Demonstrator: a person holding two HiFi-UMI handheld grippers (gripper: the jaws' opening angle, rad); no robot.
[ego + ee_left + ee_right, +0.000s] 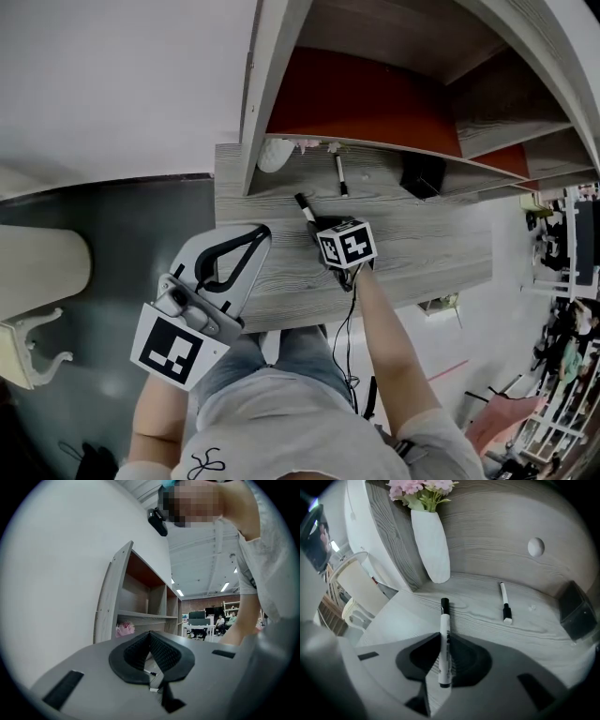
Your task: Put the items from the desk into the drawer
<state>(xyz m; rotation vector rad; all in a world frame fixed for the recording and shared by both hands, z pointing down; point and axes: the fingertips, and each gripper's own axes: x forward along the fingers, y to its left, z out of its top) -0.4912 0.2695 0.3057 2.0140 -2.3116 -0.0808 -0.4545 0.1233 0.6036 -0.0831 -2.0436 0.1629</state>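
One smooth white cylindrical marker [445,620] is clamped in the right claw [442,637]; left claw's [150,634] ribbed pads [164,654] meet.

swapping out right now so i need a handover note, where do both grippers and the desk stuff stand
Left gripper: jaws together, nothing between them, held at the near left corner of the desk.
Right gripper: jaws closed on a white marker with a black cap, over the desk.
On the desk: a second marker, a black box, and a white vase of pink flowers by the shelf side.
Done: one marker gripped. No open drawer shows in any view, and nothing is seen stowed.
Left: likely get the drawer open, put the held marker in, then the other items.
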